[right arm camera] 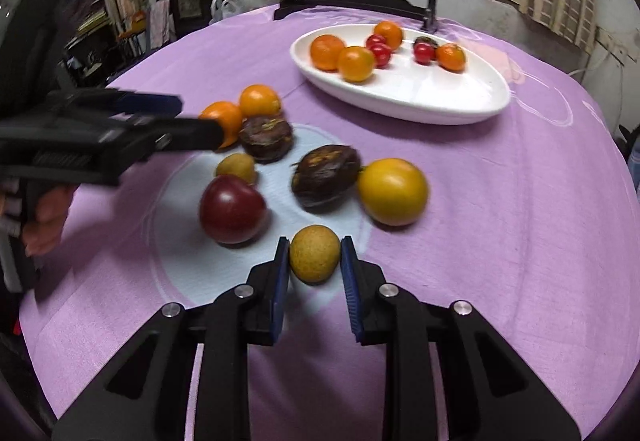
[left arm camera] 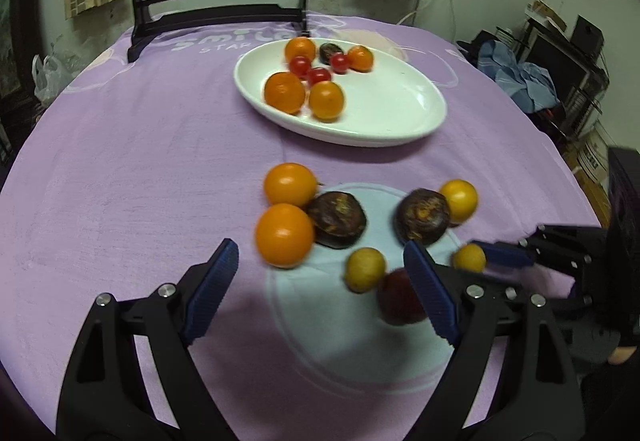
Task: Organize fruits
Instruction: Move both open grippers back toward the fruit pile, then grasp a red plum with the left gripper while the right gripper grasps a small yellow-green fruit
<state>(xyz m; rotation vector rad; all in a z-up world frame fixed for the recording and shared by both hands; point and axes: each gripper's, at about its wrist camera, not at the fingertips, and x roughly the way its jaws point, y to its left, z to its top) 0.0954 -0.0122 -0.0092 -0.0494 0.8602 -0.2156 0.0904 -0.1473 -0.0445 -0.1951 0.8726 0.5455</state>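
Note:
My right gripper [right arm camera: 314, 261] is shut on a small yellow-brown fruit [right arm camera: 314, 257] that sits low over the pale blue patch of the cloth. In the left wrist view the same fruit [left arm camera: 467, 259] shows at the tip of the right gripper [left arm camera: 482, 253]. My left gripper [left arm camera: 322, 281] hangs open above the loose fruit: two oranges [left arm camera: 285, 235], two dark wrinkled fruits [left arm camera: 338, 219], a yellow fruit [left arm camera: 460, 199], another small yellow one [left arm camera: 365, 268] and a dark red plum [left arm camera: 394, 299]. From the right wrist, the left gripper [right arm camera: 198, 119] reaches in beside the oranges [right arm camera: 260, 101].
A white oval plate [left arm camera: 400, 117] [right arm camera: 440, 97] at the back holds several oranges, cherry tomatoes and a dark fruit. Behind it stands a dark wooden frame [left arm camera: 224, 15] with a round painted screen. A hand [right arm camera: 44, 217] holds the left gripper. Purple cloth [left arm camera: 120, 161] covers the round table.

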